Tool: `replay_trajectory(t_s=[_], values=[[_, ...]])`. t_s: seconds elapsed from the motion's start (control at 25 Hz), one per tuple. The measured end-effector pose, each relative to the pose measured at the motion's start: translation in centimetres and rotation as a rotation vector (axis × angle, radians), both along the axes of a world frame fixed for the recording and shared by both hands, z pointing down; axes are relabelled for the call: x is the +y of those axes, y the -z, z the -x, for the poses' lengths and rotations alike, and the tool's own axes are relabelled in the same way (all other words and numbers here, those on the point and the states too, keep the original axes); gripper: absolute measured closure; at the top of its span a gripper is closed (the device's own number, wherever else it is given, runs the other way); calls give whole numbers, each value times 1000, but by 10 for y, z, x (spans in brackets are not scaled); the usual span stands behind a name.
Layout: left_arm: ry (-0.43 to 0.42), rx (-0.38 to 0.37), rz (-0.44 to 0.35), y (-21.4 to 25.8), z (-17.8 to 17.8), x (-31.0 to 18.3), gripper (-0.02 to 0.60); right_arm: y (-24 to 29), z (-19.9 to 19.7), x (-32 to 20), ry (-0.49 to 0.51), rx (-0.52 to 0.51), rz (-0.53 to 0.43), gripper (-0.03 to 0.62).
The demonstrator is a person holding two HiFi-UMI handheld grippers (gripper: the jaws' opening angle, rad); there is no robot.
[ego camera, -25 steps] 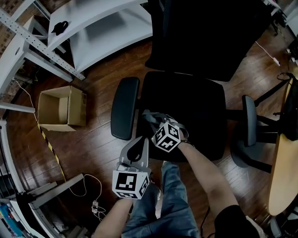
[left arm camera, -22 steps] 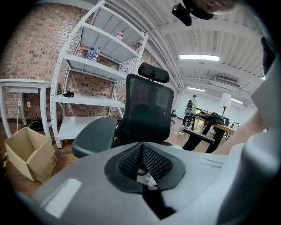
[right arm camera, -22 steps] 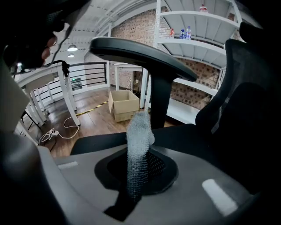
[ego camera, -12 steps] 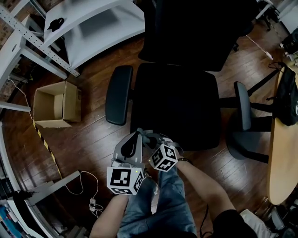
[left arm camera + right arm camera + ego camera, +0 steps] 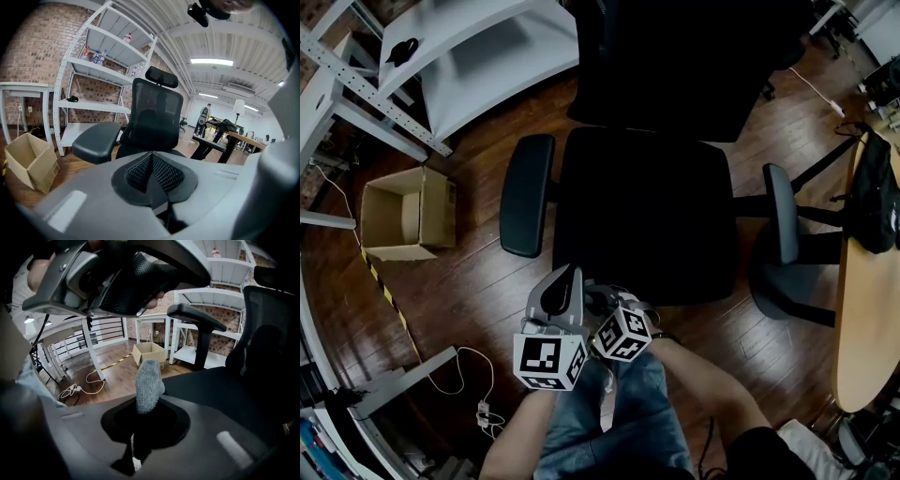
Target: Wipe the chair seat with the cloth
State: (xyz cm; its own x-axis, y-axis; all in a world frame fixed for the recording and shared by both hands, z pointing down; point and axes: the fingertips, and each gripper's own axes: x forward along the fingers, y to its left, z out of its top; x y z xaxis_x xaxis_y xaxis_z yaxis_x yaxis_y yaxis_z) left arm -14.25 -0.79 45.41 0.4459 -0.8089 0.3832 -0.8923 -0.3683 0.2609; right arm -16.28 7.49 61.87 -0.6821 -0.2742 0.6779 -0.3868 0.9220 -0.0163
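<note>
The black chair seat (image 5: pixel 642 211) fills the middle of the head view, with the backrest (image 5: pixel 675 61) behind it. Both grippers hang side by side just off the seat's front left corner, over the person's knees. My right gripper (image 5: pixel 600 300) is shut on a grey knitted cloth (image 5: pixel 148 385), which sticks up out of the jaws and hangs clear of the seat (image 5: pixel 220 390). My left gripper (image 5: pixel 566 277) is shut, its ribbed pads (image 5: pixel 161 174) pressed together with nothing between them. The chair (image 5: pixel 154 117) stands straight ahead of it.
An open cardboard box (image 5: pixel 403 214) sits on the wood floor at left, by white metal shelving (image 5: pixel 478 56). Armrests (image 5: pixel 528 194) (image 5: pixel 780 225) flank the seat. A wooden table (image 5: pixel 867 319) with a dark bag (image 5: pixel 874 202) stands at right. A white cable (image 5: pixel 478 389) lies near my feet.
Both grippers have drawn back toward the person. The right one, with the cloth, has come off the seat's front left part and now hangs beyond its edge.
</note>
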Motion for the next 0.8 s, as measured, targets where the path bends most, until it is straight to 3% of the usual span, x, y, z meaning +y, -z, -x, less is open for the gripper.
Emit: replay_trajectory(t_s=[0.2, 0.4, 0.64, 0.8], values=[[0, 0, -21, 8, -6, -22, 578, 34, -29, -60, -24, -26, -59, 577], [-23, -1, -23, 13, -22, -52, 578, 54, -78, -163, -97, 41, -166, 577], [-116, -1, -6, 9, -69, -82, 578, 52, -121, -268, -141, 136, -215, 576], [-135, -1, 14, 4, -87, -102, 578, 35, -135, -318, -147, 185, -206, 576]])
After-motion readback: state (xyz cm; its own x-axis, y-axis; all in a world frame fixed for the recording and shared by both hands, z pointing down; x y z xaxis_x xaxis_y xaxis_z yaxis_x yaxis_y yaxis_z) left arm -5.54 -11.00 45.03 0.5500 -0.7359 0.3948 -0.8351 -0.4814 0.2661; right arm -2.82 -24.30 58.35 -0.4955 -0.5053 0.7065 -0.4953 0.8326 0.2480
